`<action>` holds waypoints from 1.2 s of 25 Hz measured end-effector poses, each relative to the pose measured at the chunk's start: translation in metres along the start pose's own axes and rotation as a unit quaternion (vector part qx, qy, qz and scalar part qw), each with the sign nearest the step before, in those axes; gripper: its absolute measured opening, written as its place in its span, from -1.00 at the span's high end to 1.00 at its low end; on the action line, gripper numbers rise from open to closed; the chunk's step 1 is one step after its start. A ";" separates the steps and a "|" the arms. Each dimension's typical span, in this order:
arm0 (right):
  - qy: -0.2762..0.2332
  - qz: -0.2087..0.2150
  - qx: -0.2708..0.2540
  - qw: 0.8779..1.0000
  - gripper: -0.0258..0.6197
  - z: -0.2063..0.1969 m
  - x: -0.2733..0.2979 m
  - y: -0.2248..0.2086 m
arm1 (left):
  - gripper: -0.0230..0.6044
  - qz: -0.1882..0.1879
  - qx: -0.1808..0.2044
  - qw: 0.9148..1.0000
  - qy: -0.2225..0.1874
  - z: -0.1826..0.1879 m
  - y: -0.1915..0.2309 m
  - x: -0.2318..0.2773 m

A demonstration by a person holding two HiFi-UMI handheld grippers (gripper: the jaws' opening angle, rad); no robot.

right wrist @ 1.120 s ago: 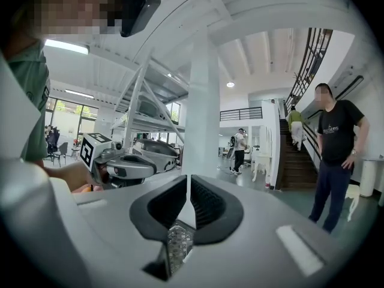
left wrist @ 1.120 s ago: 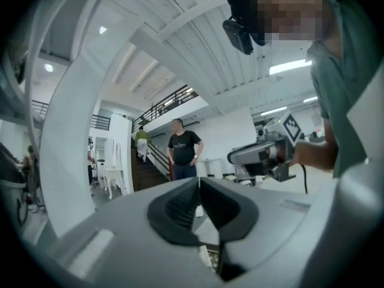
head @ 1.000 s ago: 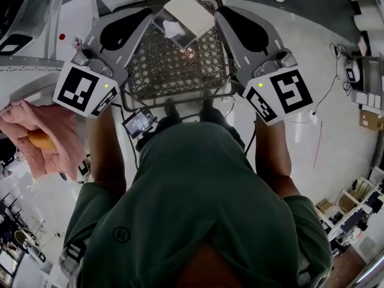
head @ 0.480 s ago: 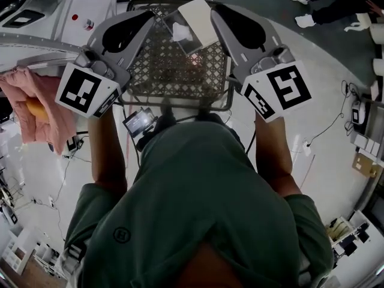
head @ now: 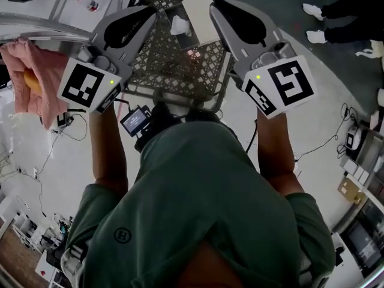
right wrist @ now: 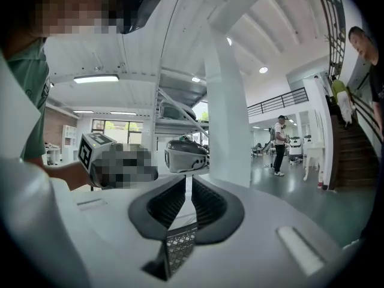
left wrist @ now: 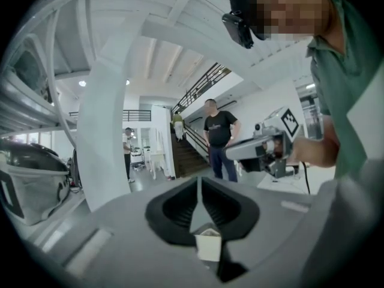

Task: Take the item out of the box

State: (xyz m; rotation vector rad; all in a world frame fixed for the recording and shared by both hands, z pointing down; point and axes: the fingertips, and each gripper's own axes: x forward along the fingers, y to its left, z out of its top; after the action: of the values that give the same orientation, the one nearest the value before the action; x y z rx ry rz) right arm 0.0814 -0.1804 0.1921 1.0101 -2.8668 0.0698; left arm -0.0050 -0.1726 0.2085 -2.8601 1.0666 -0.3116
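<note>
A white box (head: 200, 15) lies at the far end of a metal mesh basket (head: 180, 87), with a crumpled white item (head: 179, 25) beside its left edge. My left gripper (head: 155, 12) hangs over the basket's left side, just left of the item. Its jaws have just been opening a crack, but their tips still look together with nothing between them (left wrist: 198, 182). My right gripper (head: 213, 2) sits over the basket's right side, by the box's right edge, its jaws together and empty (right wrist: 186, 177). A corner of the box (left wrist: 208, 245) shows below the left jaws, mesh (right wrist: 180, 248) below the right.
A pink cloth (head: 42, 95) holding an orange object (head: 31, 81) hangs at the left. A small screen (head: 135, 120) sits at my waist. Cables lie on the floor at the left. Another person's legs (head: 336, 17) are at the top right. A white pillar (right wrist: 228, 113) stands ahead.
Both grippers have moved forward over the basket and closed in on the box from either side. The pink cloth has slid upward in the head view.
</note>
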 end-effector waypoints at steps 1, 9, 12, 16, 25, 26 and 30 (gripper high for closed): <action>0.002 0.005 0.001 1.000 0.81 -0.003 0.001 -0.001 | 0.85 0.007 -0.004 1.000 0.009 -0.005 0.001 0.001; 0.023 0.018 0.019 0.999 0.77 -0.038 0.026 -0.011 | 0.79 0.016 -0.026 0.999 0.043 -0.050 0.014 0.016; 0.031 0.013 0.026 0.999 0.76 -0.052 0.040 -0.016 | 0.79 0.009 -0.032 0.998 0.057 -0.077 0.028 0.025; 0.044 0.005 0.035 0.998 0.75 -0.072 0.057 -0.028 | 0.78 0.000 -0.039 0.996 0.078 -0.111 0.046 0.043; 0.057 -0.017 0.062 0.996 0.74 -0.109 0.084 -0.048 | 0.72 -0.026 -0.038 0.992 0.118 -0.181 0.065 0.077; 0.058 -0.019 0.066 0.996 0.74 -0.114 0.086 -0.051 | 0.71 -0.029 -0.039 0.991 0.125 -0.189 0.065 0.081; 0.061 -0.025 0.076 0.995 0.74 -0.129 0.092 -0.060 | 0.66 -0.036 -0.040 0.988 0.147 -0.220 0.065 0.094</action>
State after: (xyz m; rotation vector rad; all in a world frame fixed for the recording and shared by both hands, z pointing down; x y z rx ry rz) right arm 0.0580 -0.2742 0.3314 1.0632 -2.7577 0.3371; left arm -0.0241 -0.2830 0.4294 -2.9954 1.0389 -0.7329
